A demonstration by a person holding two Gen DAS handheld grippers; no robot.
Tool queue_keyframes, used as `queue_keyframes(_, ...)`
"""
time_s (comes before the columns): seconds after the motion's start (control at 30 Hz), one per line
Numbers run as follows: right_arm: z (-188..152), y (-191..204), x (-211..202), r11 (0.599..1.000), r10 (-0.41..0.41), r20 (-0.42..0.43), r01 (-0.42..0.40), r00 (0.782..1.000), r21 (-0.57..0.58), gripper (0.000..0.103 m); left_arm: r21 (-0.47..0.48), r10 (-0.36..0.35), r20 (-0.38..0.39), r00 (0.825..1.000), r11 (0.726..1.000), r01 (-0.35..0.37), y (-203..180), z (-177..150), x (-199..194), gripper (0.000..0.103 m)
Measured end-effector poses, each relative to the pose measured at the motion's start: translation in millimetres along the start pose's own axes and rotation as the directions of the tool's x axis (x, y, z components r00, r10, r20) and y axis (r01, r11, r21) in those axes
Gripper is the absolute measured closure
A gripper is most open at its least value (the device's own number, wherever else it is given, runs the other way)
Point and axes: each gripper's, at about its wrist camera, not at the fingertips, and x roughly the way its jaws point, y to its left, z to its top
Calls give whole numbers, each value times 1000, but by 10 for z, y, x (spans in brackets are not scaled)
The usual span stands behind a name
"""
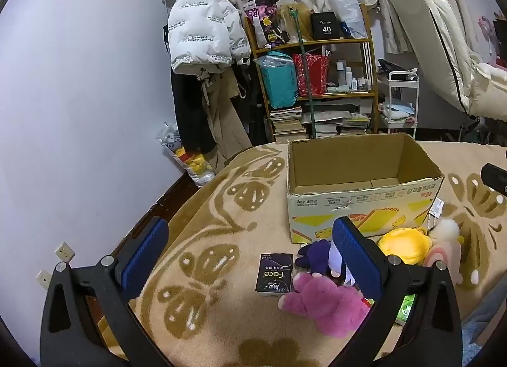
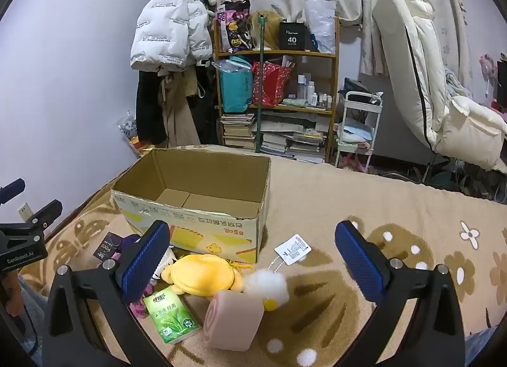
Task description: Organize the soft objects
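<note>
Bed blanket [image 2: 396,208]: a tan spread with brown butterfly and flower print carries everything; its soft pile keeps the toys from rolling.
Cardboard box [image 2: 202,183]: open top, nothing inside, at 11 o'clock from the right gripper and 1 o'clock from the left; likely set there to receive the soft things.
Yellow plush [image 2: 202,273]: lies just in front of the box's near wall, at 10 o'clock low in the right view, touching the white pompom.
Pink plush [image 1: 326,300]: slumped on its side at 4 o'clock in the left view, against the purple plush [image 1: 317,254].
Pink swirl cushion [image 2: 234,319]: a roll-shaped foam block at 6 o'clock in the right view, nearest that gripper.
Green tissue pack [image 2: 171,316]: flat beside the cushion, at 7 o'clock.
Black tissue pack [image 1: 274,272]: flat at 5 o'clock in the left view, just beside the pink plush.
White pompom [image 2: 269,281]: small fluffy ball with a paper tag [image 2: 293,248] on a bead chain.
Left gripper [image 1: 250,259]: jaws spread wide, holding nothing, above the blanket.
Right gripper [image 2: 252,259]: jaws equally wide apart, unladen, framing the yellow plush and cushion, probably the first pick.
</note>
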Motion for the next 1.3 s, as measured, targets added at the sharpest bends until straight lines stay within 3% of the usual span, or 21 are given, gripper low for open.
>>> queue_keyframes(1.3,6,-45,-6,1000,-20,3,20,1000,4,0,-1,1,-1,1000,1000,-1,-30,25,-19,1)
